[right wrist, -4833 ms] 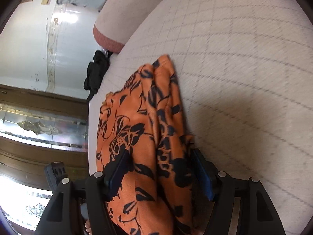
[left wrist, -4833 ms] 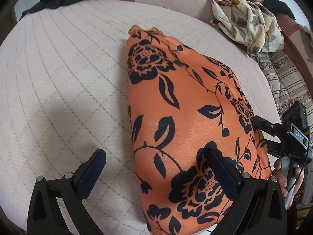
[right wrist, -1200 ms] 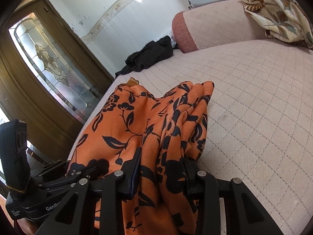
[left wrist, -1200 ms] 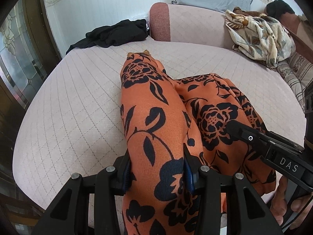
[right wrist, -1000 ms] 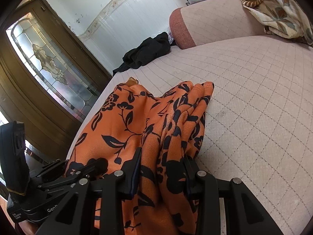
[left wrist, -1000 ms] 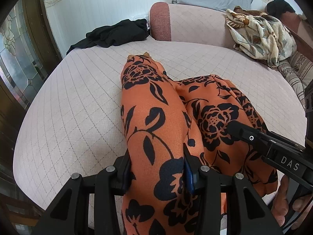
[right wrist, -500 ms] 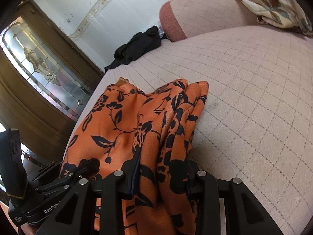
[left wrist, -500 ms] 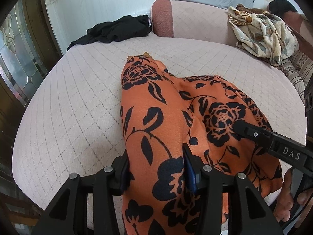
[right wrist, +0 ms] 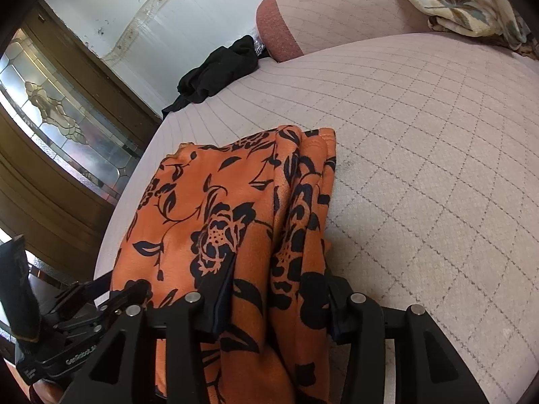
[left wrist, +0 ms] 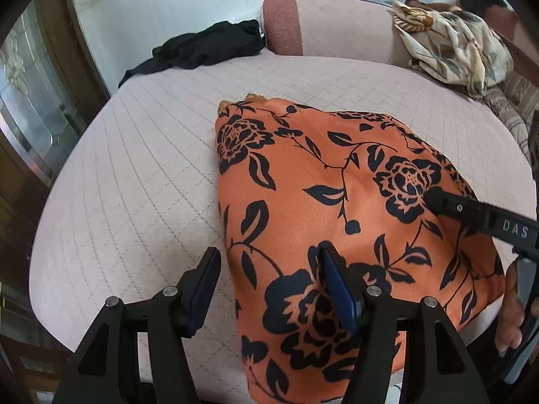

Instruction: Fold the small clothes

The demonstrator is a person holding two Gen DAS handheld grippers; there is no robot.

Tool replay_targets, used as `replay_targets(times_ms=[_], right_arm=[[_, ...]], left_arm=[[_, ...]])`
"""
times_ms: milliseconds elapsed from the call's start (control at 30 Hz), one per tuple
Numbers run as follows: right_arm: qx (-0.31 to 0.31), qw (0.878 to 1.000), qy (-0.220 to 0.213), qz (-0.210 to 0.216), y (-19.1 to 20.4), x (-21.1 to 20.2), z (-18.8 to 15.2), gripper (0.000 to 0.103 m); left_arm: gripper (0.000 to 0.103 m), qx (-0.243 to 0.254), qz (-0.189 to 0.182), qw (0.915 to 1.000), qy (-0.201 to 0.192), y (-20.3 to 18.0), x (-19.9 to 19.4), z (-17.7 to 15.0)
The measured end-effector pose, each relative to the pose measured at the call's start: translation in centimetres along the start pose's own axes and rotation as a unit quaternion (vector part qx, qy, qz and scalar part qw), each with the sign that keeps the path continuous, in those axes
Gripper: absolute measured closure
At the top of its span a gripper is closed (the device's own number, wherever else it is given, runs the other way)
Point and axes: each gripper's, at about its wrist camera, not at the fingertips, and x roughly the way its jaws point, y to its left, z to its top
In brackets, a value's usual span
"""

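Observation:
An orange garment with black flowers [left wrist: 320, 185] lies folded on the quilted pink cushion [left wrist: 134, 185], spread flat near its front edge. My left gripper [left wrist: 269, 286] straddles the garment's left edge. Its jaws are opening, the left pad is clear of the cloth and the right pad rests on top. My right gripper [right wrist: 278, 299] is at the garment's [right wrist: 202, 202] right edge, where bunched folds lie loose between its opening jaws. One of the right gripper's fingers [left wrist: 471, 210] lies over the cloth in the left wrist view.
A black garment [left wrist: 202, 47] lies at the cushion's far left corner. A cream patterned cloth [left wrist: 451, 50] is heaped on the sofa back at the far right. A wooden door with leaded glass [right wrist: 50, 111] stands left. A person's hand [left wrist: 512, 303] holds the right gripper.
Both grippers' jaws have widened off the cloth. The garment, held up in two ridges before, has sunk and spread flat on the cushion.

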Motion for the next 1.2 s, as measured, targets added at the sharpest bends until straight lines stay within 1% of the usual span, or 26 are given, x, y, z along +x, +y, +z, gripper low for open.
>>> replay_targets(times_ms=[33,100,133,200,333,400,433,467,533,600,633,700,733,800,900,933,1000,1033,1067,1133,1200], right_arm=[[0.003,1.0,0.0,-0.002,-0.1,0.0,-0.1,0.05],[0.013,1.0,0.0,-0.006,-0.4,-0.1,-0.4,0.048],[0.018,1.0,0.001,-0.006,-0.5,-0.2,-0.6,0.047],[0.032,0.999,0.004,-0.001,-0.8,-0.3,-1.0,0.047],[0.087,0.995,0.025,0.039,-2.1,-0.8,-3.0,0.047],[0.08,0.996,0.02,0.032,-1.9,-1.3,-3.7,0.05],[0.074,0.997,0.017,0.025,-1.7,-1.5,-3.8,0.053],[0.064,0.998,0.016,0.013,-1.5,-1.5,-3.9,0.053],[0.06,0.998,0.019,0.004,-1.5,-1.3,-4.2,0.053],[0.068,0.997,0.02,0.006,-1.7,-1.2,-4.4,0.053],[0.075,0.997,0.022,0.007,-1.7,-1.3,-4.5,0.053],[0.107,0.994,0.03,0.019,-2.2,-1.6,-5.1,0.055],[0.137,0.989,0.036,0.036,-2.7,-1.9,-5.7,0.057],[0.171,0.982,0.04,0.063,-3.6,-2.3,-6.7,0.059],[0.216,0.97,0.051,0.096,-5.0,-2.5,-7.4,0.059],[0.218,0.969,0.056,0.098,-5.2,-2.6,-7.3,0.06],[0.216,0.97,0.066,0.086,-5.2,-3.3,-6.9,0.058],[0.216,0.971,0.065,0.08,-5.5,-4.0,-6.7,0.054],[0.213,0.973,0.058,0.069,-5.5,-4.9,-6.4,0.052],[0.193,0.98,0.024,0.045,-5.2,-7.1,-5.7,0.052],[0.156,0.987,-0.018,0.029,-4.1,-9.5,-4.8,0.052]], left_arm=[[0.039,0.003,0.0,1.0,-0.002,0.0,-0.1,-0.1],[0.037,-0.001,-0.004,1.0,-0.002,0.4,-0.2,-0.5],[0.035,-0.004,-0.006,1.0,-0.002,0.7,-0.2,-0.6],[0.032,-0.008,-0.008,0.9999,-0.001,1.4,-0.3,-1.0],[0.032,-0.023,-0.026,0.9994,0.001,2.5,-0.4,-1.5],[0.031,-0.027,-0.031,0.9991,0.0,2.7,-0.1,-1.6],[0.026,-0.026,-0.028,0.9993,0.0,2.7,0.0,-1.8],[0.02,-0.024,-0.021,0.9995,-0.002,2.7,0.5,-1.9],[0.013,-0.022,-0.013,0.9997,-0.002,3.0,1.5,-2.3],[0.012,-0.045,-0.028,0.9986,0.004,3.7,1.8,-2.4],[0.012,-0.049,-0.033,0.9983,0.006,4.0,1.9,-2.3],[0.012,-0.057,-0.043,0.9975,0.007,4.4,2.0,-2.2],[0.012,-0.061,-0.047,0.997,0.006,4.6,2.0,-2.2],[0.012,-0.067,-0.054,0.9963,0.006,4.9,2.1,-2.2],[0.012,-0.076,-0.064,0.995,0.005,5.4,2.0,-2.2],[0.012,-0.077,-0.067,0.9948,0.003,5.6,1.9,-2.2],[0.012,-0.077,-0.068,0.9947,-0.005,5.7,1.5,-2.3],[0.012,-0.076,-0.067,0.9948,-0.012,5.7,1.1,-2.3],[0.012,-0.073,-0.064,0.9951,-0.02,5.6,0.8,-2.3],[0.012,-0.068,-0.058,0.9953,-0.036,5.6,0.2,-2.3],[0.012,-0.064,-0.05,0.9954,-0.049,5.7,-0.4,-2.5]])
